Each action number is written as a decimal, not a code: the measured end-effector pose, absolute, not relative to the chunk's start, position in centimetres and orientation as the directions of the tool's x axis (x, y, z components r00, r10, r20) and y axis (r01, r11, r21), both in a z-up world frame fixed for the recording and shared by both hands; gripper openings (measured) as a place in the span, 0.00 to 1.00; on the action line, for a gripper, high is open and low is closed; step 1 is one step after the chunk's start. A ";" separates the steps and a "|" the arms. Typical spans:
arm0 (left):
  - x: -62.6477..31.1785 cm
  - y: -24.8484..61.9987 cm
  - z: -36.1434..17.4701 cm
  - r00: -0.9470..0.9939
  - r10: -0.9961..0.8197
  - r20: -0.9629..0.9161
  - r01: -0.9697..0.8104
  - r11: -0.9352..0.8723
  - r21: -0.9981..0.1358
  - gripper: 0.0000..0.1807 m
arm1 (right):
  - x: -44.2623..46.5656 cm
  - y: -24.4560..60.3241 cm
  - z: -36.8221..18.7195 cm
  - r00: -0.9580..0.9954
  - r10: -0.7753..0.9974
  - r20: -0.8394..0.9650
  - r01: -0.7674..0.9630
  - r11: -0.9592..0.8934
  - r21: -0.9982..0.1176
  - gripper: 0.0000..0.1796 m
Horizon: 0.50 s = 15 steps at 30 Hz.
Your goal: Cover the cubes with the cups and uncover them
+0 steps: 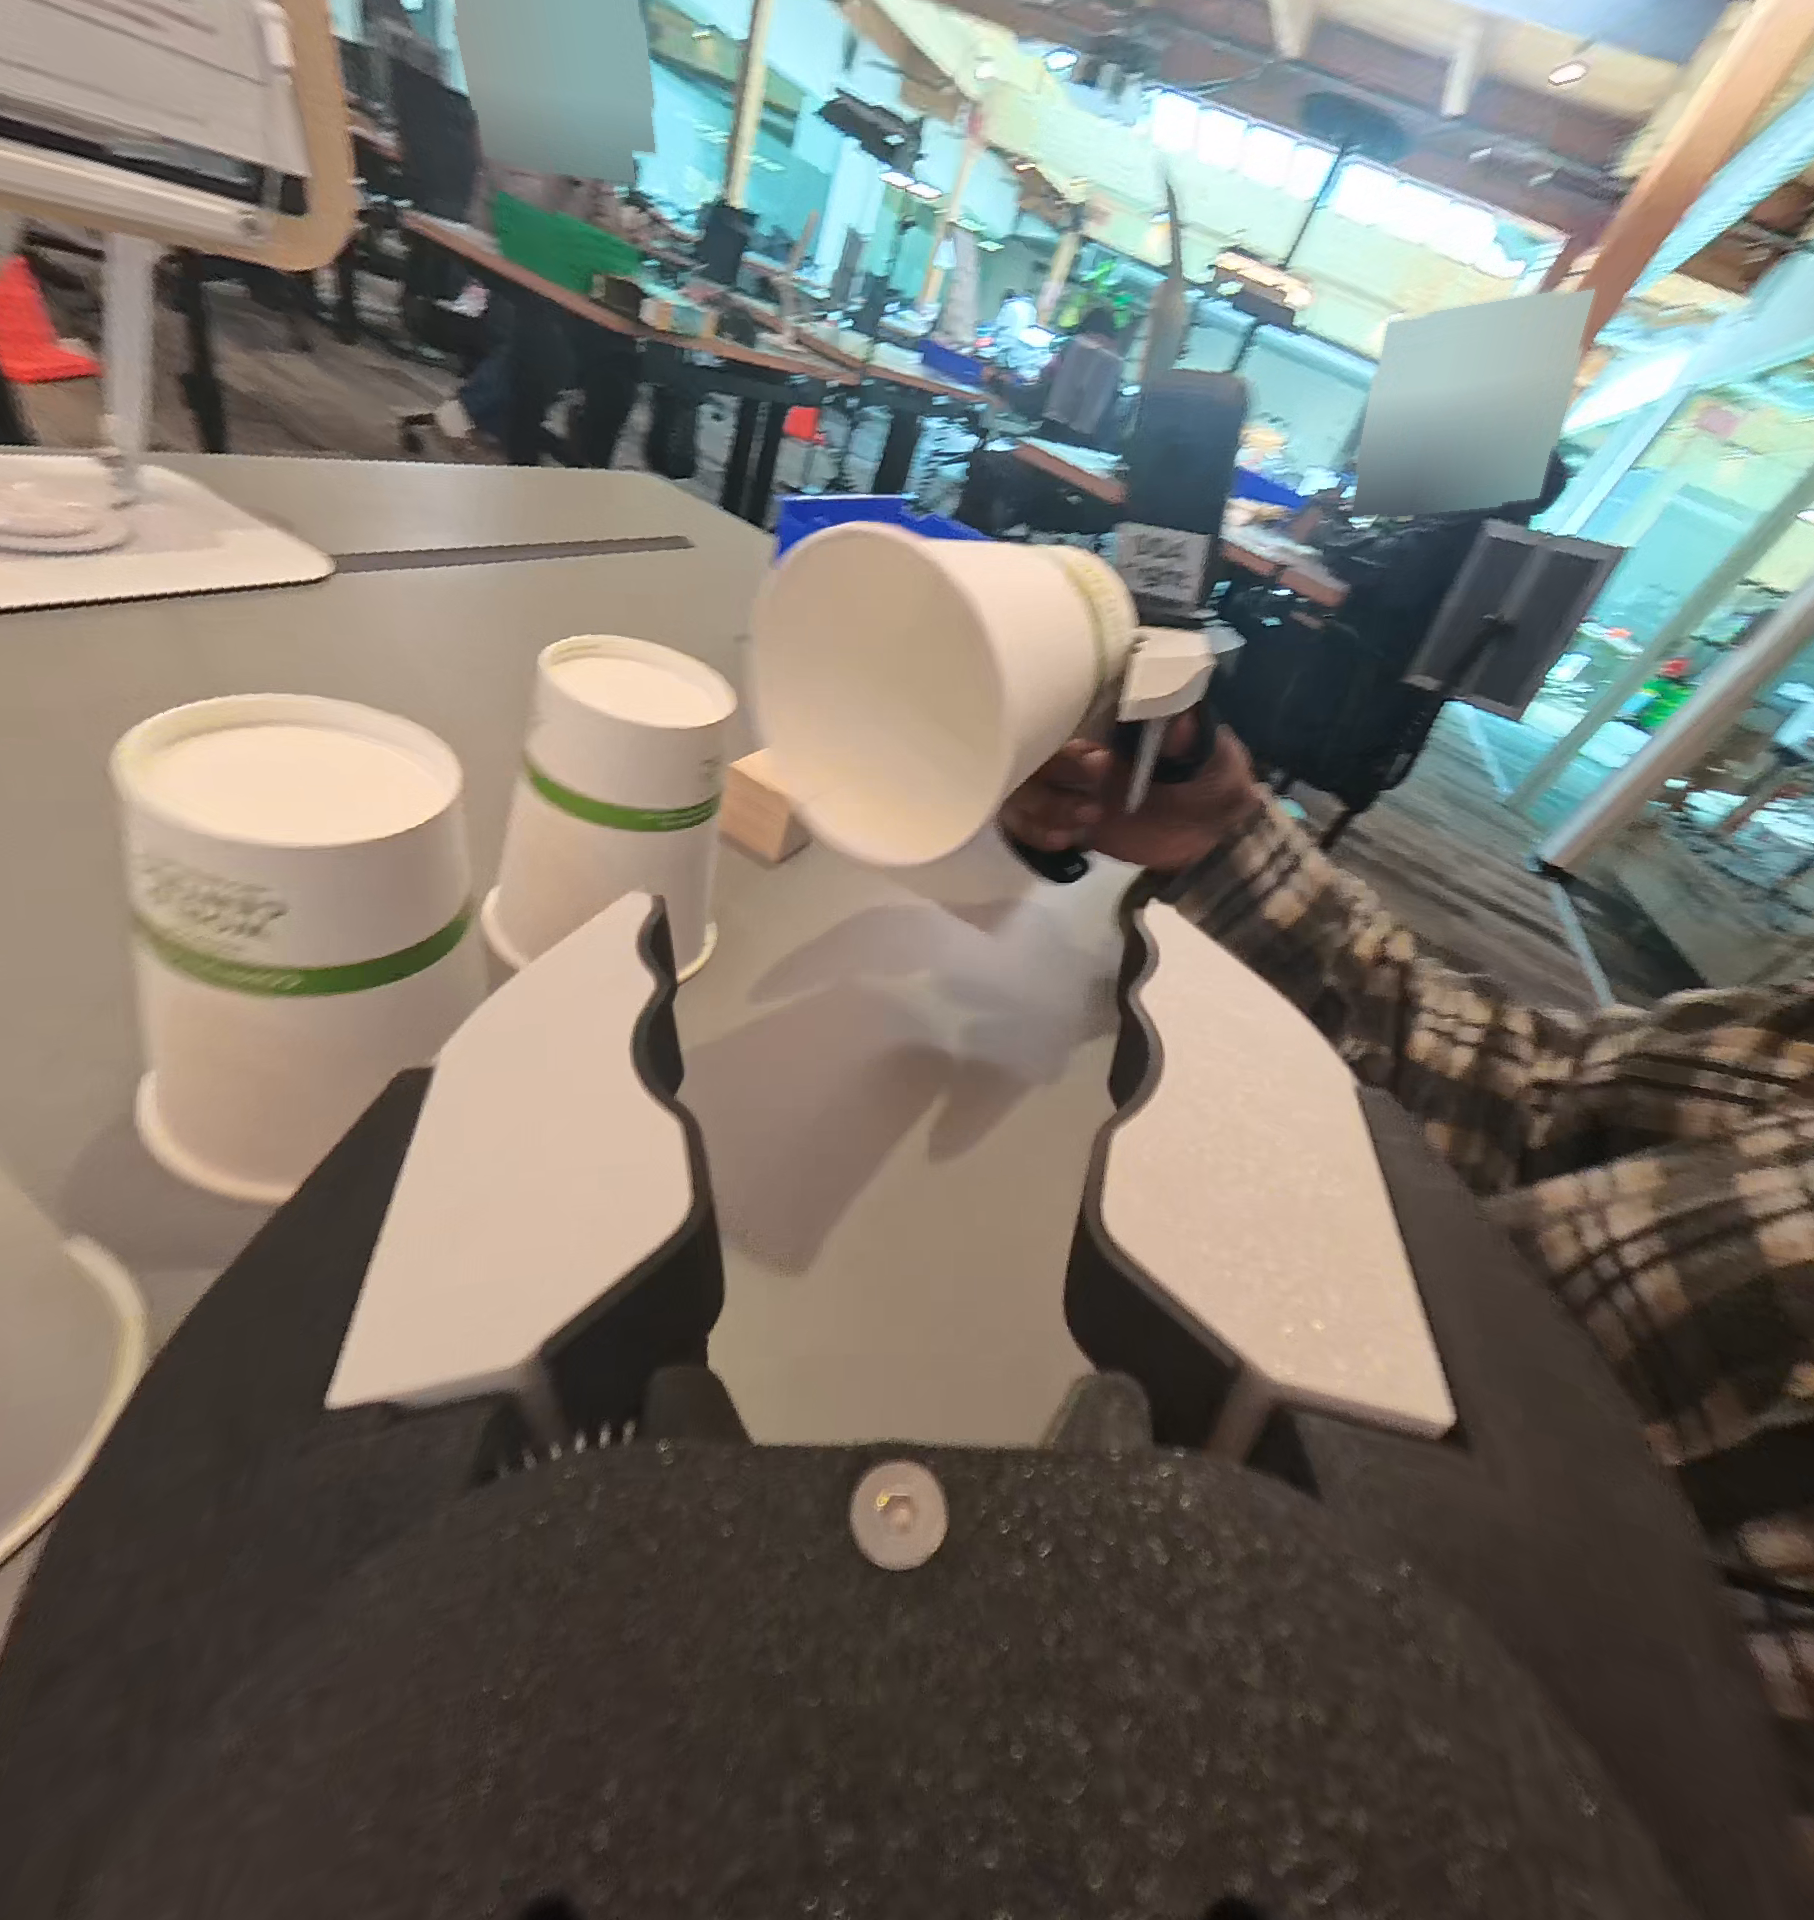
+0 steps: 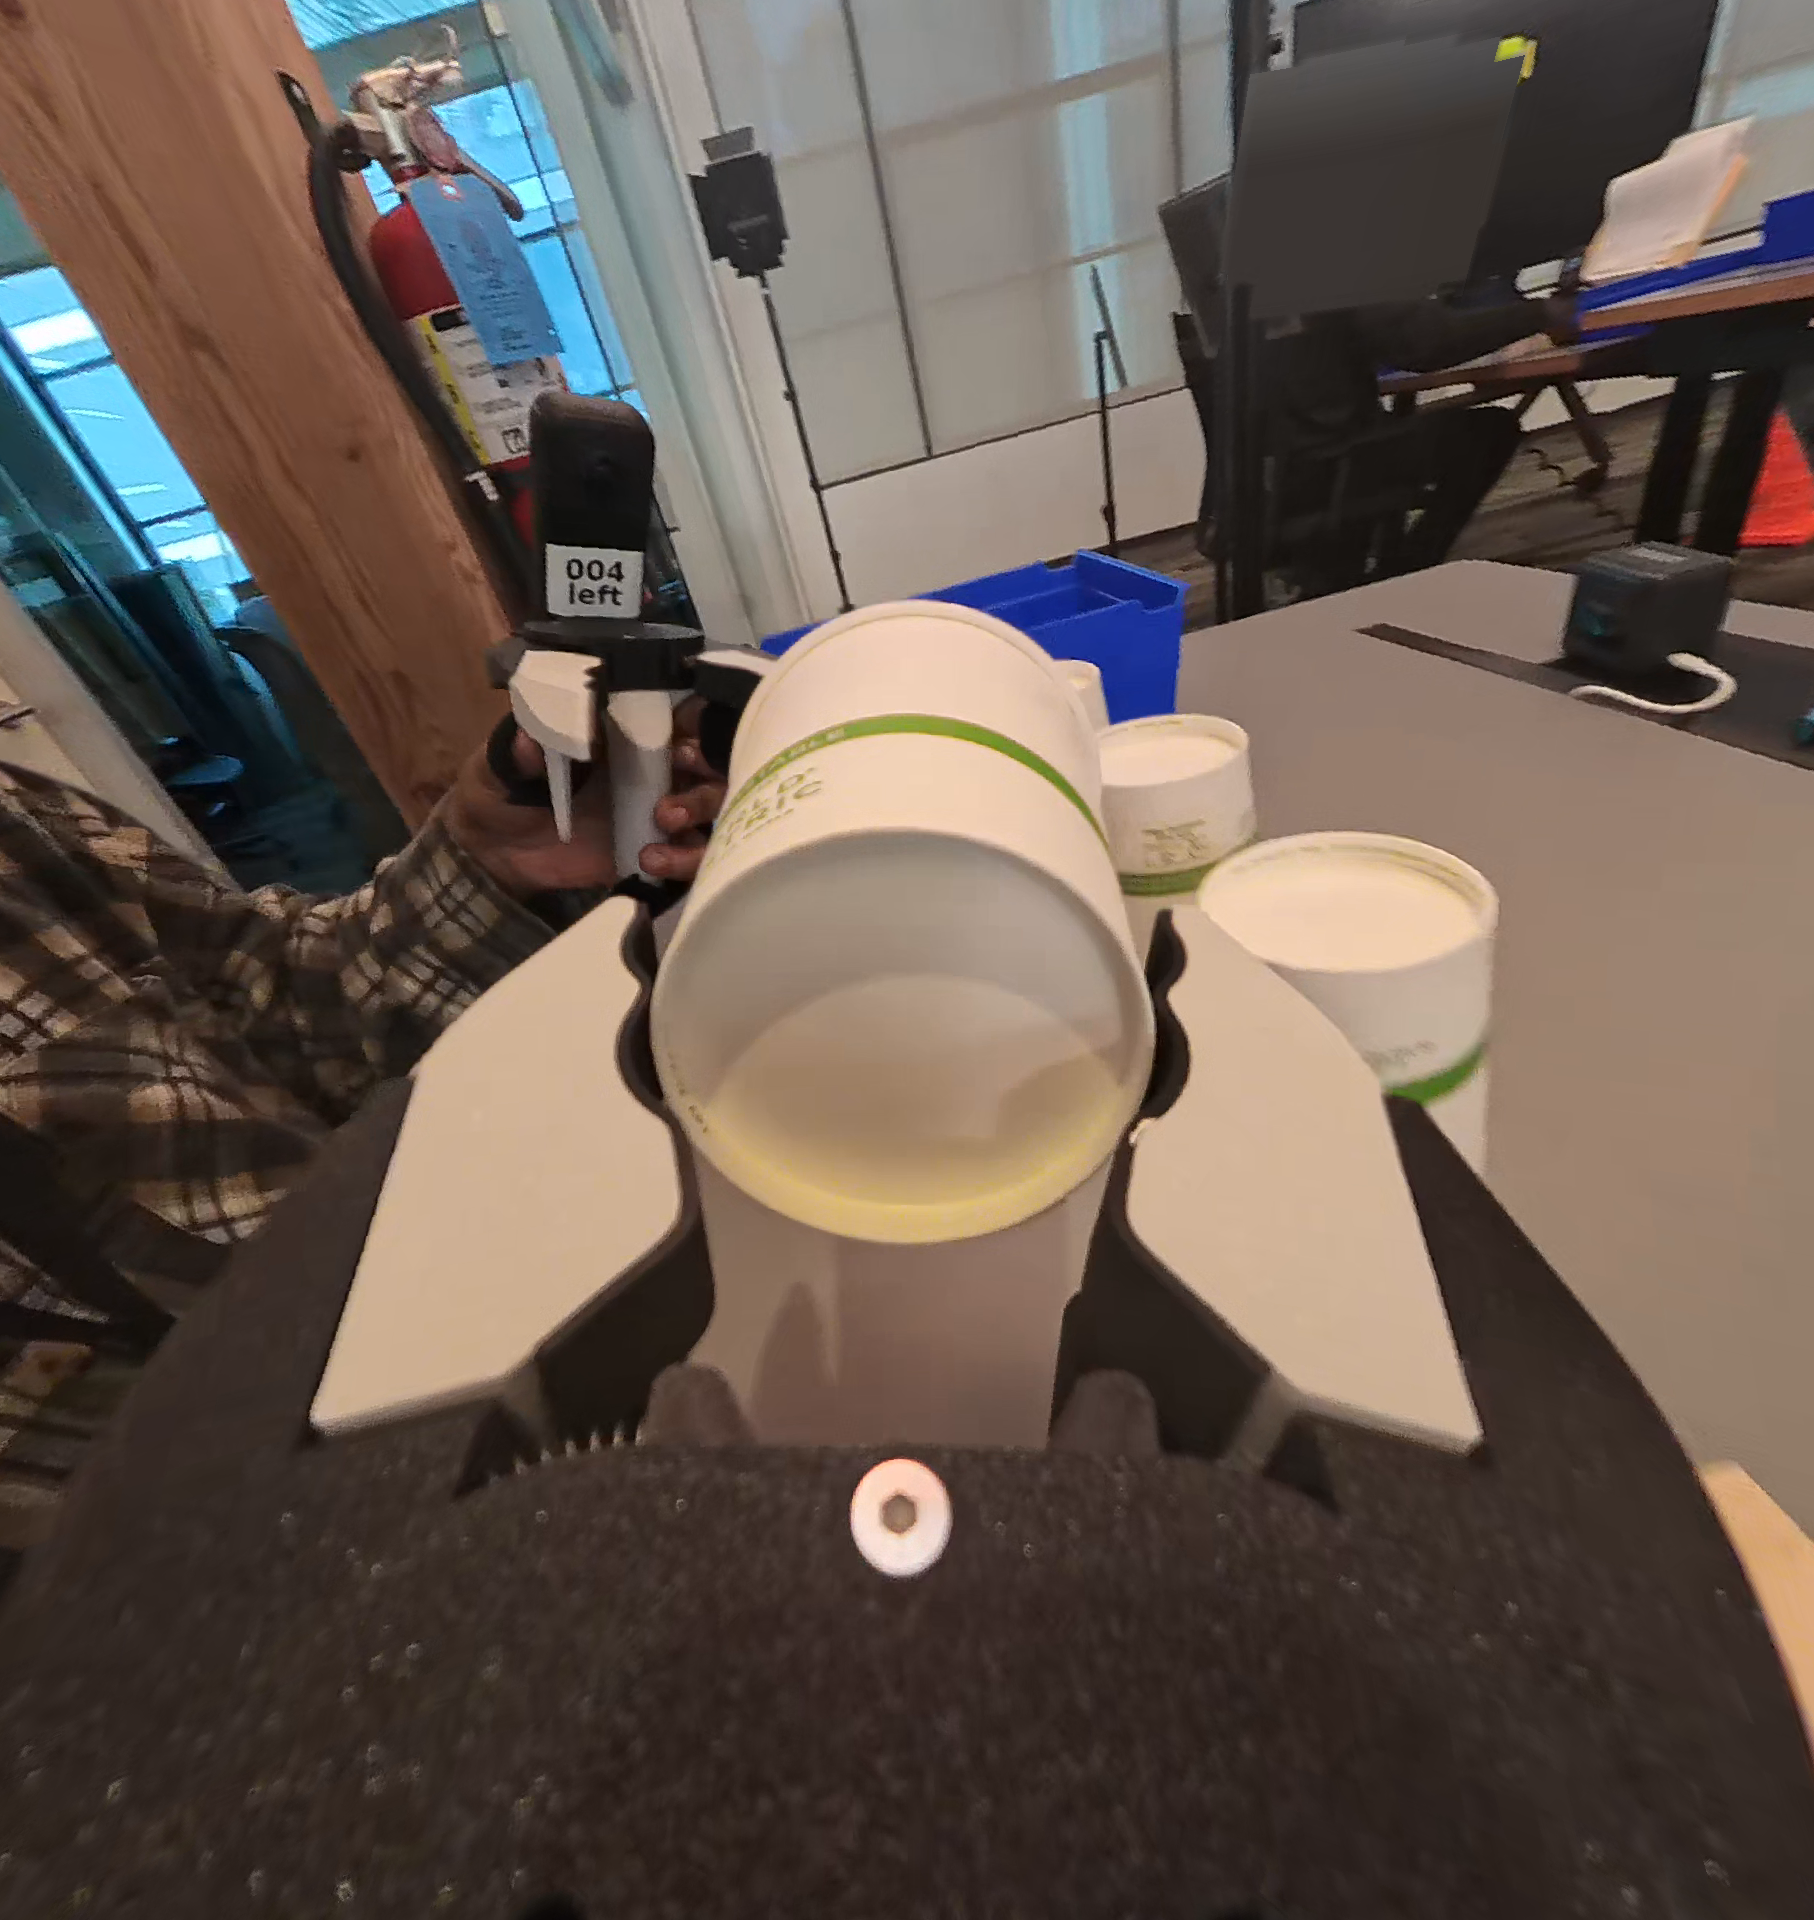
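A: Where is the cup right now?

B: The right tongs (image 2: 903, 1049) are clamped on a white paper cup with a green band (image 2: 913, 914), gripping it across its base end; it is held in the air, tipped on its side, open mouth towards the left tongs (image 1: 887, 997); those stand apart and hold nothing.

A: And the others?

B: Two like white paper cups stand upside down on the grey tabletop (image 1: 383, 644), a nearer one (image 1: 300, 935) and a farther one (image 1: 622, 800); a third sits at the frame edge (image 1: 9, 1361); a pale wooden cube (image 1: 768, 805) lies bare just beside the farther cup, roughly below the lifted one, though blur makes that uncertain.

A: How will it handle?

B: Light and thin-walled, I judge; the stiff base ring takes a squeeze, the middle wall would buckle; hold near the base, gently; the smooth paper may slip if tilted further.
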<state>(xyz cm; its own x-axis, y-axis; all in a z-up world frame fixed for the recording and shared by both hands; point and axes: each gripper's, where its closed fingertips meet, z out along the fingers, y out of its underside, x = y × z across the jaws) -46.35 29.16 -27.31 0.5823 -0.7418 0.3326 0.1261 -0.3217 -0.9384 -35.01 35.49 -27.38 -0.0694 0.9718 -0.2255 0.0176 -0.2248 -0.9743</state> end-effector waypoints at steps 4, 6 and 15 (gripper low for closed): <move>-45.1 28.9 -26.1 0.507 -0.785 0.356 0.149 -0.327 -0.933 0.43 | -38.1 34.3 -27.2 -0.130 0.966 -0.224 0.026 -0.222 -0.975 0.49; -44.4 28.9 -25.6 0.475 -0.802 0.362 0.152 -0.331 -0.931 0.42 | -39.3 33.7 -27.3 -0.152 0.965 -0.216 0.038 -0.212 -0.976 0.49; -42.9 28.9 -25.1 0.414 -0.834 0.365 0.096 -0.359 -0.929 0.19 | -42.3 31.5 -27.8 -0.207 0.963 -0.174 0.074 -0.162 -0.984 0.49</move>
<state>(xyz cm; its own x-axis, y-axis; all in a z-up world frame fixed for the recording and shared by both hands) -42.95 28.90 -25.14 0.4137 -0.8342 0.3647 0.0955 -0.3586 -0.9286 -42.26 31.52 -27.81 -0.2070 0.9627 -0.1741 0.0736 -0.1622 -0.9840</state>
